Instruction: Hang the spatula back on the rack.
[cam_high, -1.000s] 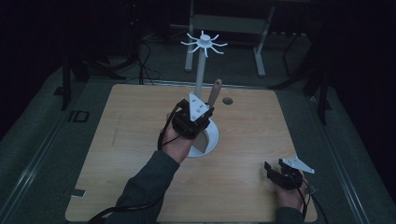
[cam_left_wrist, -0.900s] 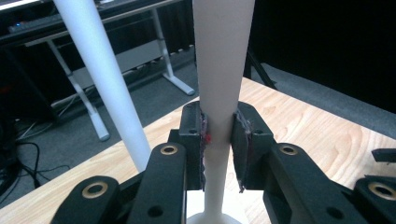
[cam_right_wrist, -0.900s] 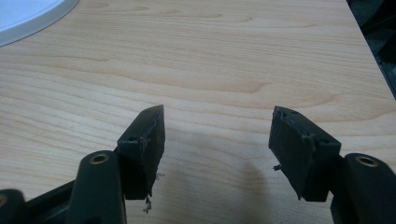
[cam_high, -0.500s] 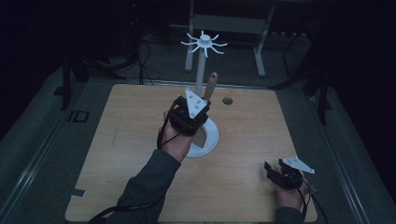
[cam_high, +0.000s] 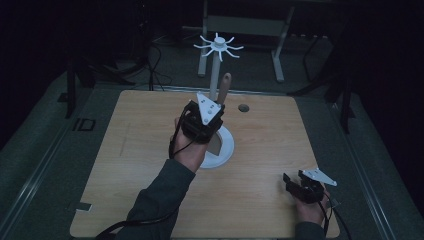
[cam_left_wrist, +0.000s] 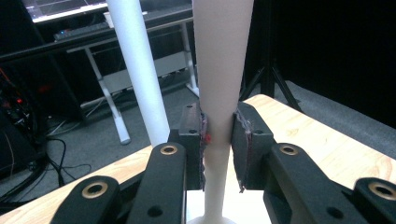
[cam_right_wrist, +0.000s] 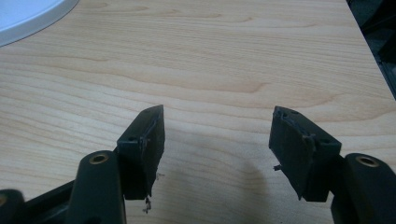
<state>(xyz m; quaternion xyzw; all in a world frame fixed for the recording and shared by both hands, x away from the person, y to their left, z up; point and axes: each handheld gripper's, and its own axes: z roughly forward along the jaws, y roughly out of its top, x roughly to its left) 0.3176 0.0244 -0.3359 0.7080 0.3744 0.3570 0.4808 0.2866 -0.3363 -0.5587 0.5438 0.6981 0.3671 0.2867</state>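
My left gripper is shut on the pale handle of a wooden utensil, held upright over the round base of a white stand. In the left gripper view both pads pinch the narrow part of the handle, with the gripper just in front of the stand's white pole. The pole ends in a ring of white hooks. The utensil's lower end is partly hidden behind the gripper. My right gripper rests at the table's front right, open over bare wood.
The wooden table has a small round hole behind the stand and a small tag at its front left corner. Dark floor, cables and a metal frame lie beyond the far edge.
The left gripper and the utensil have shifted slightly up and left, closer to the pole. The right gripper has stayed put.
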